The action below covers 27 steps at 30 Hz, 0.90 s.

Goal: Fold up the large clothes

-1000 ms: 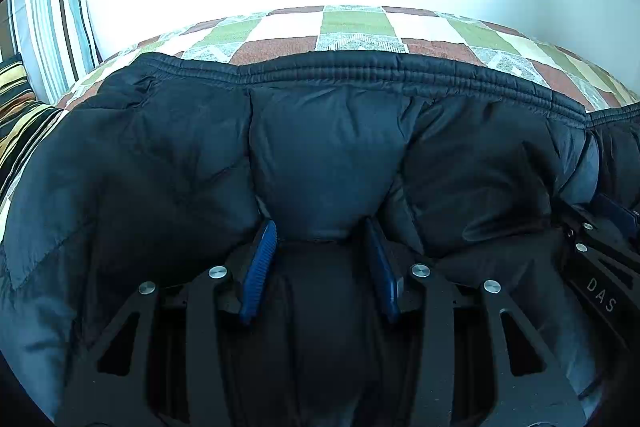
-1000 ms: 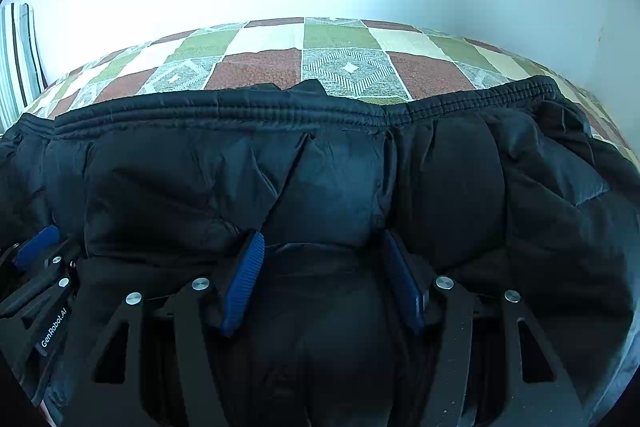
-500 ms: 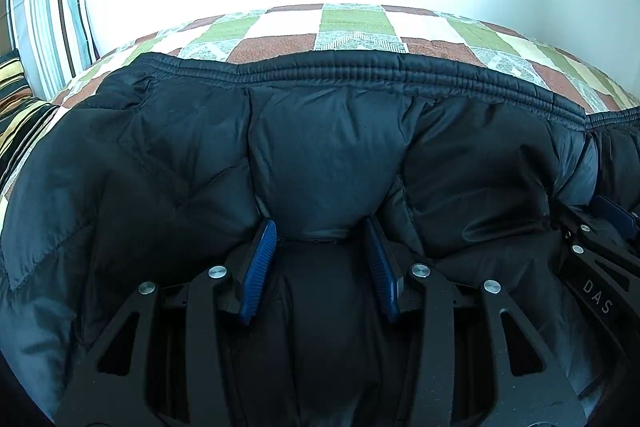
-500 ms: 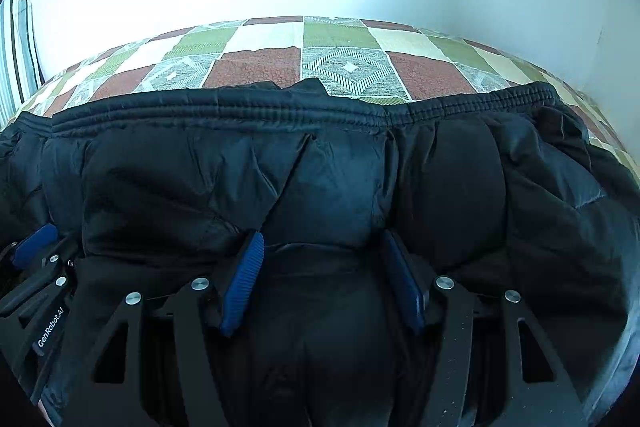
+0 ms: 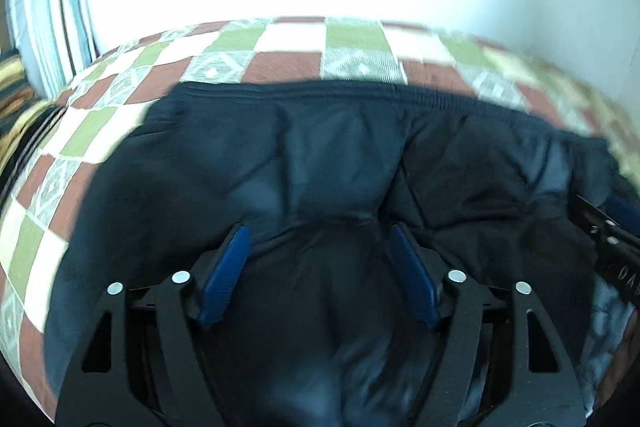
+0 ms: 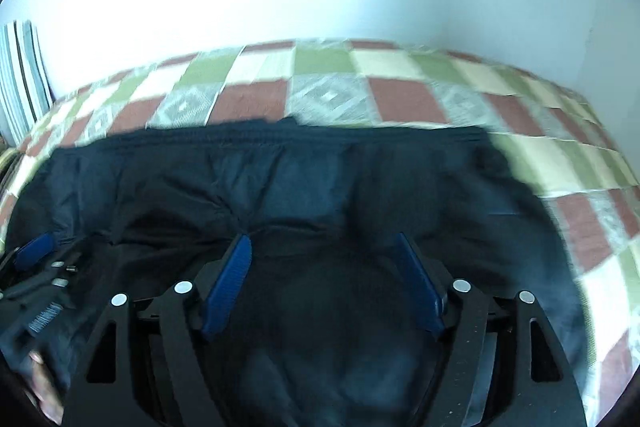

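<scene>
A white wall rose behind a bed [image 5: 288,39] with a checked cover. On it lay the dark padded jacket [image 5: 344,147], its ribbed hem toward the wall. The left claw [image 5: 320,231] and right claw [image 6: 322,239] each stood spread, with padded cloth bulging between the blue pads; neither looked pressed on it. The fold seemed mid-carry. Next, both claws would need to move evenly together.
</scene>
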{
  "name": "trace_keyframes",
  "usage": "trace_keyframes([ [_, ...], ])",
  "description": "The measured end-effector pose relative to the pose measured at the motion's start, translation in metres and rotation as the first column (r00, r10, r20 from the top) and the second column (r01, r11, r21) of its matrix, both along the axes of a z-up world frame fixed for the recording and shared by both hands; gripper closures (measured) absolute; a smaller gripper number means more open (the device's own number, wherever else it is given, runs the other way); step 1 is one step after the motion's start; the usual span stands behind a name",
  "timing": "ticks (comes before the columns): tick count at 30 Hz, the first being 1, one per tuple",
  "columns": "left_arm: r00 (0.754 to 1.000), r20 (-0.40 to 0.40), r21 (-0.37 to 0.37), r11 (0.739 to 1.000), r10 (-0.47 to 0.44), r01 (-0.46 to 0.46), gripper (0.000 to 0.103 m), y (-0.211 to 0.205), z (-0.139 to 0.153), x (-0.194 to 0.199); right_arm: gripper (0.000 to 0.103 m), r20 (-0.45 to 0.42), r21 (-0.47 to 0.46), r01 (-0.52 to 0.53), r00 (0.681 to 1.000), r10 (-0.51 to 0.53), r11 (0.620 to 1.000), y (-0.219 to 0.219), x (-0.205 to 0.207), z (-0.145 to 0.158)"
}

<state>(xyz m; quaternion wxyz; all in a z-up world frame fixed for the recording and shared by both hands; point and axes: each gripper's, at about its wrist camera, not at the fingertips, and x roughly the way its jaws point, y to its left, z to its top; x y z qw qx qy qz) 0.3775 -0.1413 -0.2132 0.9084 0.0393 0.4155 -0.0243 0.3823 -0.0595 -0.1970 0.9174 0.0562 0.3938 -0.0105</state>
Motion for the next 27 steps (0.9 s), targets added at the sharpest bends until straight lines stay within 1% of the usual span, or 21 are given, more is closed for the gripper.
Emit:
trace_keyframes([
  [1, 1.000, 0.006, -0.018, 1.000, 0.010, -0.010, 0.024, 0.009, 0.005, -0.007, 0.026, 0.007, 0.018, 0.017, 1.000, -0.017, 1.000, -0.014, -0.011, 0.005],
  [2, 1.000, 0.011, -0.052, 0.998, 0.027, -0.027, 0.023, 0.025, 0.012, -0.019, 0.026, 0.007, 0.029, 0.030, 1.000, -0.030, 0.999, -0.026, -0.020, 0.008],
  [4, 0.998, 0.013, -0.107, 0.993, 0.053, -0.052, 0.022, 0.050, 0.022, -0.039, 0.026, 0.003, 0.032, 0.056, 0.998, -0.056, 0.998, -0.051, -0.040, 0.011],
  [5, 0.996, 0.022, -0.133, 0.988, 0.082, -0.078, 0.022, 0.068, 0.027, -0.054, 0.026, 0.005, 0.028, 0.075, 0.997, -0.075, 0.997, -0.066, -0.052, 0.010],
  [7, 0.989, 0.043, -0.166, 0.978, 0.139, -0.130, 0.018, 0.096, 0.035, -0.083, 0.026, 0.003, 0.025, 0.108, 0.994, -0.108, 0.994, -0.092, -0.076, 0.006],
  [9, 0.982, 0.052, -0.184, 0.968, 0.182, -0.170, 0.015, 0.118, 0.037, -0.104, 0.026, -0.011, 0.040, 0.141, 0.990, -0.141, 0.989, -0.113, -0.093, -0.002],
  [11, 0.977, 0.032, -0.227, 0.953, 0.212, -0.199, 0.013, 0.138, 0.033, -0.120, 0.025, -0.035, 0.072, 0.162, 0.986, -0.160, 0.984, -0.128, -0.104, -0.011],
  [13, 0.974, -0.007, -0.276, 0.935, 0.228, -0.221, 0.013, 0.153, 0.023, -0.127, 0.025, -0.073, 0.120, 0.179, 0.983, -0.171, 0.977, -0.140, -0.110, -0.025],
  [16, 0.972, -0.052, -0.328, 0.916, 0.229, -0.233, 0.013, 0.159, 0.009, -0.122, 0.025, -0.109, 0.178, 0.185, 0.980, -0.167, 0.967, -0.145, -0.110, -0.039],
  [17, 0.972, -0.063, -0.342, 0.910, 0.227, -0.235, 0.012, 0.158, 0.002, -0.117, 0.023, -0.119, 0.188, 0.186, 0.979, -0.165, 0.965, -0.145, -0.107, -0.043],
  [19, 0.971, -0.065, -0.342, 0.909, 0.232, -0.240, 0.012, 0.160, -0.006, -0.112, 0.021, -0.135, 0.205, 0.189, 0.977, -0.163, 0.960, -0.144, -0.103, -0.049],
  [21, 0.968, -0.065, -0.353, 0.901, 0.244, -0.251, 0.013, 0.161, -0.012, -0.108, 0.021, -0.150, 0.230, 0.191, 0.976, -0.159, 0.954, -0.143, -0.100, -0.057],
  [22, 0.966, -0.061, -0.349, 0.901, 0.252, -0.257, 0.016, 0.160, -0.014, -0.107, 0.021, -0.157, 0.243, 0.194, 0.975, -0.158, 0.950, -0.143, -0.099, -0.060],
  [24, 0.965, -0.059, -0.333, 0.907, 0.255, -0.259, 0.039, 0.158, -0.016, -0.103, 0.022, -0.168, 0.266, 0.201, 0.973, -0.160, 0.943, -0.143, -0.100, -0.065],
  [25, 0.966, -0.052, -0.328, 0.910, 0.252, -0.255, 0.046, 0.157, -0.016, -0.102, 0.034, -0.167, 0.289, 0.191, 0.975, -0.147, 0.938, -0.143, -0.101, -0.066],
  [26, 0.969, -0.034, -0.317, 0.916, 0.246, -0.244, 0.059, 0.155, -0.015, -0.103, 0.042, -0.168, 0.299, 0.188, 0.975, -0.143, 0.936, -0.142, -0.101, -0.067],
  [27, 0.970, -0.024, -0.308, 0.921, 0.242, -0.238, 0.072, 0.153, -0.013, -0.102, 0.047, -0.162, 0.298, 0.185, 0.977, -0.141, 0.936, -0.140, -0.102, -0.066],
])
